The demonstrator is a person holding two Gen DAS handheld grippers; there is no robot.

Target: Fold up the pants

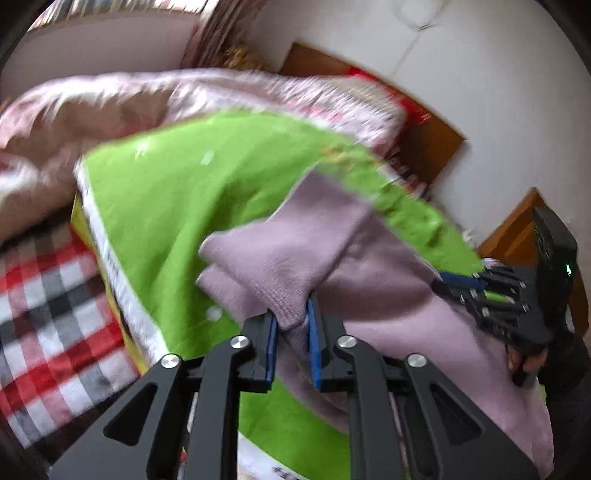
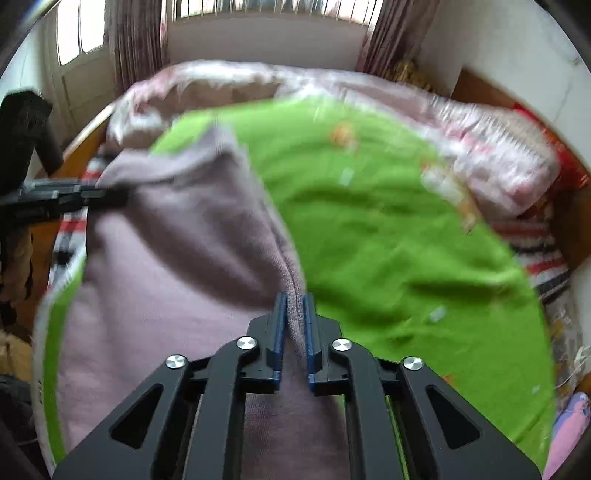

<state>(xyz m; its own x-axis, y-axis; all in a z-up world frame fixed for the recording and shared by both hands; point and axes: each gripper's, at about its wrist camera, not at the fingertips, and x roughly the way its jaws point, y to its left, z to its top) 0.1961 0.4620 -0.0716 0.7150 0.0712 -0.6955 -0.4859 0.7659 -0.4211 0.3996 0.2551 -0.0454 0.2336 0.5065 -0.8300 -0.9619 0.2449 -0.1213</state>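
Pale mauve knit pants [image 1: 388, 295] [image 2: 166, 266] lie on a bright green blanket [image 1: 177, 192] [image 2: 388, 240] spread over a bed. In the left wrist view my left gripper [image 1: 291, 314] is shut on a ribbed cuff end of the pants, and the fabric rises from it in a fold. In the right wrist view my right gripper [image 2: 294, 300] pinches a ribbed edge of the pants between its blue pads. Each gripper shows in the other's view: the right gripper [image 1: 458, 284] at the cloth's right edge, the left gripper [image 2: 114, 194] at its upper left corner. Both views are blurred.
A crumpled pink quilt [image 1: 110, 107] [image 2: 480, 147] lies behind the blanket. A red, white and grey plaid sheet [image 1: 48, 302] covers the bed at the left. A wooden headboard [image 1: 436, 147] stands against a white wall. Curtains and a window [image 2: 258, 22] are beyond the bed.
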